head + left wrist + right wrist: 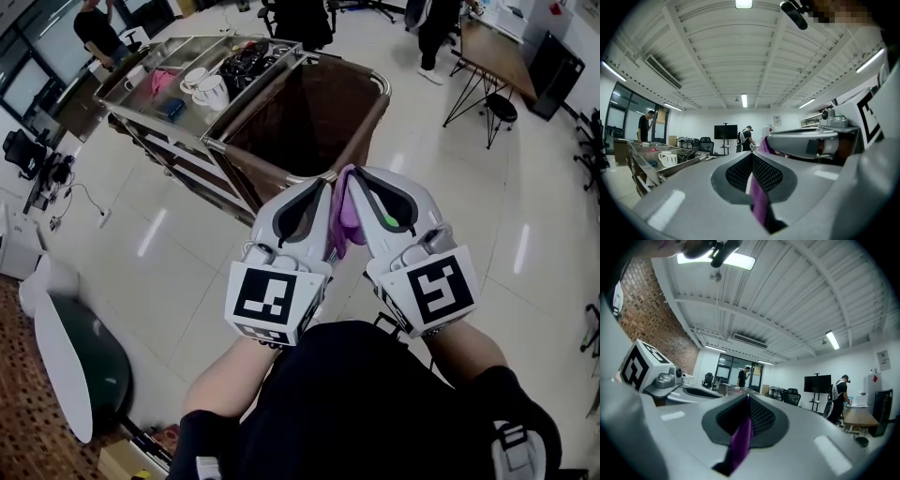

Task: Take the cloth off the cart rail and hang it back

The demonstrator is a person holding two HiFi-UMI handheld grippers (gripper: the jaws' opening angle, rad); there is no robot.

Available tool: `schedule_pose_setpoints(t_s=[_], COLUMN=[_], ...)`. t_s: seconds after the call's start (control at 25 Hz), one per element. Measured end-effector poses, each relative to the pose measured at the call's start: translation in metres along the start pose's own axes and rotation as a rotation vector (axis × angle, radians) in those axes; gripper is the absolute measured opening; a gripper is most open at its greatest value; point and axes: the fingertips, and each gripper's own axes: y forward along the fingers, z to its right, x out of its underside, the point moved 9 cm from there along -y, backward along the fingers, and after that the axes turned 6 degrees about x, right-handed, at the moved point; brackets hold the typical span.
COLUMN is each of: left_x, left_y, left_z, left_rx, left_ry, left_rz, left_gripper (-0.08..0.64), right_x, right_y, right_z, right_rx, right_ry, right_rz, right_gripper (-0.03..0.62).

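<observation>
Left gripper (752,154): jaws closed, a strip of the cloth (760,206) pinched between them.
Right gripper (747,396): jaws closed too, clamped on a purple fold of the cloth (740,442).
Grippers, count: two, left gripper (322,185) and right gripper (355,174), tips almost meeting.
Cloth, count: one, purple, bunched between the two tips (345,221), held up in line with the near corner of the cart (309,58). Contact with the rail (379,105): cannot tell.
Markers: one black-and-white square pattern showing on each gripper's cube; patterns only.
Cart top: two white cups (204,84), one pink item (161,79), one tangle of black cables (246,60).
Cart bag: one, brown (309,122).
Room: one table (497,54), one stool (502,107), one dark screen (725,131).
</observation>
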Motion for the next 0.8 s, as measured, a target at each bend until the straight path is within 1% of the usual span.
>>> schedule_pose_setpoints(t_s=[0.08, 0.48, 0.64, 0.8], left_x=[0.001, 0.019, 0.015, 0.014], left_y=[0.000, -0.021, -0.045, -0.062], left_z=[-0.001, -0.004, -0.001, -0.012], left_rx=[-0.022, -0.160, -0.203, -0.248], left_ry=[0.003, 0.021, 0.013, 0.011], left_rz=[-0.009, -0.048, -0.054, -0.047], left_gripper=[-0.002, -0.002, -0.002, -0.002], right_x=[0.002, 0.023, 0.015, 0.012], right_y=[0.005, 0.021, 0.016, 0.027], right_z=[0.000, -0.013, -0.032, -0.050], right_rx=[-0.028, -0.164, -0.208, -0.251], right_ry=[0.000, 0.044, 0.045, 0.043], right_rz=[0.025, 0.041, 0.045, 0.046], right_gripper=[0.011, 0.011, 0.011, 0.011])
